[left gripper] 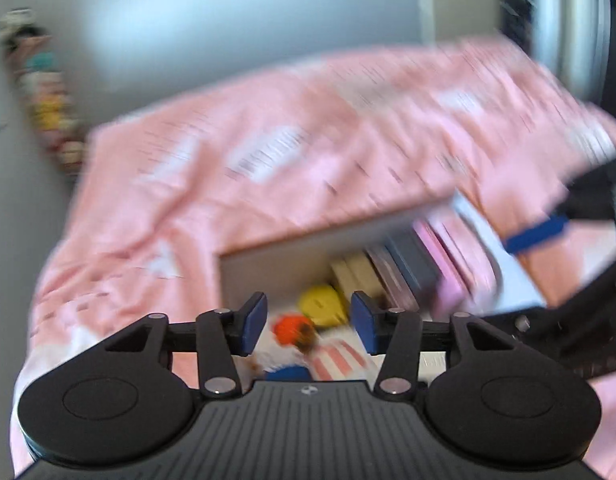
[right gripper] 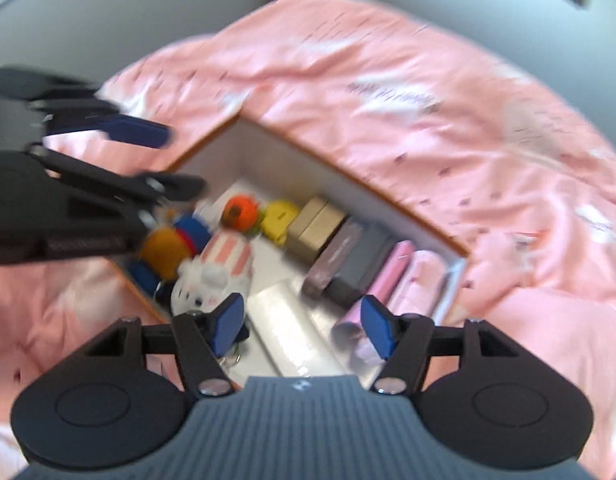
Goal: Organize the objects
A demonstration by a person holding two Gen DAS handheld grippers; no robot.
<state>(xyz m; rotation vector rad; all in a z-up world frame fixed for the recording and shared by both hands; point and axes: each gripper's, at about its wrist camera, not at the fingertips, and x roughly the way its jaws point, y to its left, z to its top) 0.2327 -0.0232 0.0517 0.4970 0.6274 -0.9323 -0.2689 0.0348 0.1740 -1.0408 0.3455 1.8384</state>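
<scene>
Both my jaws wide, empty: left gripper (left gripper: 308,322), right gripper (right gripper: 304,326) above white box (right gripper: 308,152) on pink bed (right gripper: 427,80). Items look packed. Next: find leftovers.

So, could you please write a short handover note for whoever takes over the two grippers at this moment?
Left gripper: open, nothing between its pads, above the box's toy end.
Right gripper: open and empty, above the near side of the box.
The white box sits on the pink bedding.
Already inside: an orange toy, a yellow toy, a pink-striped plush, tan boxes, a row of flat cases and a white packet.
No loose item shows on the bedding, so sorting looks nearly done; check outside these blurred views.
</scene>
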